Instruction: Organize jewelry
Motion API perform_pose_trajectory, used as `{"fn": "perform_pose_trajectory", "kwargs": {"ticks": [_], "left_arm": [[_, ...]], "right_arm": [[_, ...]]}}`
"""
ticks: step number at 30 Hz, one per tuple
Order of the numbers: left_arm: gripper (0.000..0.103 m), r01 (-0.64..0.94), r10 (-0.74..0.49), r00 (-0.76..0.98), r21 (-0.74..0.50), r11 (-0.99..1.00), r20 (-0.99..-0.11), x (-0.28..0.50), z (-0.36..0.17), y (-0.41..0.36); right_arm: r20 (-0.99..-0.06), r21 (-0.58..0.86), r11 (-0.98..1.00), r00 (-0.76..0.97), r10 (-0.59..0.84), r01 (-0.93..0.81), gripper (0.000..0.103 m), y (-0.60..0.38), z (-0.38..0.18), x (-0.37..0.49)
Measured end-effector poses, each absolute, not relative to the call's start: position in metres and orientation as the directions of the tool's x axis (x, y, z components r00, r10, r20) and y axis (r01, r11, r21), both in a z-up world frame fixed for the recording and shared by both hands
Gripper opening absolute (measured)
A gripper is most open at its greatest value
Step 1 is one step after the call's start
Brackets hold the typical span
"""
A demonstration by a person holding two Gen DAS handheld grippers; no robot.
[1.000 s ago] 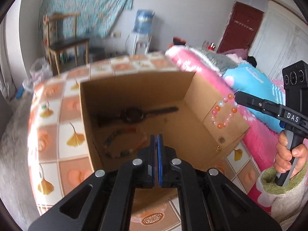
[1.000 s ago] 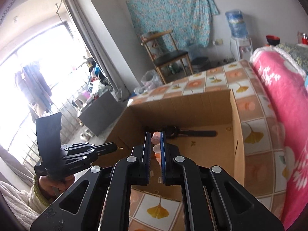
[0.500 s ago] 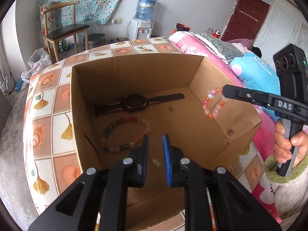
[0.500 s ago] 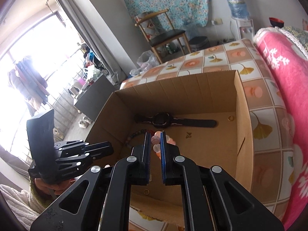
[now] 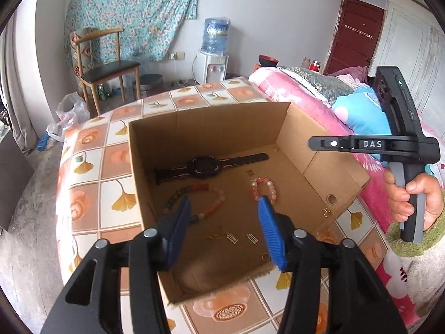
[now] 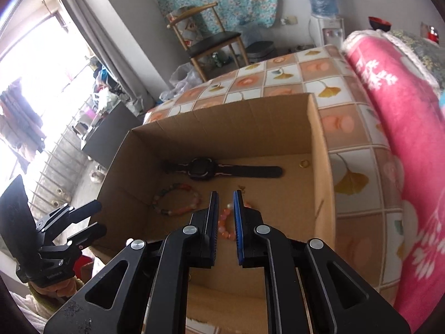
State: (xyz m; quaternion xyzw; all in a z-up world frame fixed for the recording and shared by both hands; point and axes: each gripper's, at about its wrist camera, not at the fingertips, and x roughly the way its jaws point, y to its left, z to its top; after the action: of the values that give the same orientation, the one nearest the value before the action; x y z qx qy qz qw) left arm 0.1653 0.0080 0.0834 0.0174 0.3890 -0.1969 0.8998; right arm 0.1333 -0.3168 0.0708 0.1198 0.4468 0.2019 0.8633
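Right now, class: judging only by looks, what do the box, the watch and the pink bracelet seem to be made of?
Box: brown corrugated cardboard, matt; a frayed cut edge shows at the near rim.
Watch: dark matt strap, probably rubber or plastic; the case looks like glossy plastic.
Pink bracelet: round translucent beads, glass, stone or plastic; the look leaves it open.

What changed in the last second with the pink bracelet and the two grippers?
The right gripper let go of the pink bracelet, which now lies on the floor of the box. The left gripper, empty, has just been opening. The watch and mixed-bead bracelet stayed put.
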Motion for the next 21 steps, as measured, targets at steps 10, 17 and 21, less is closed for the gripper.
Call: {"fn": "perform_pose_trajectory", "kwargs": {"ticks": [10, 17, 21], "left_arm": [[0.09, 0.333, -0.321, 0.734, -0.095, 0.938, -0.599, 0.112, 0.113, 0.013], [0.097, 0.225, -0.216, 0.804, -0.053, 0.973, -0.554, 0.08, 0.126, 0.011], [0.098, 0.068, -0.033, 0.822, 0.042, 0.997, -0.569, 0.076, 0.119, 0.009]], "right_arm": [[-0.628, 0.387, 0.902, 0.661, 0.41, -0.192, 0.055, -0.333, 0.111, 0.045], [-0.63, 0.252, 0.952, 0.717, 0.299, -0.175, 0.081, -0.31, 0.129, -0.002], [-0.642, 0.189, 0.97, 0.728, 0.24, -0.152, 0.089, -0.298, 0.125, -0.011]]}}
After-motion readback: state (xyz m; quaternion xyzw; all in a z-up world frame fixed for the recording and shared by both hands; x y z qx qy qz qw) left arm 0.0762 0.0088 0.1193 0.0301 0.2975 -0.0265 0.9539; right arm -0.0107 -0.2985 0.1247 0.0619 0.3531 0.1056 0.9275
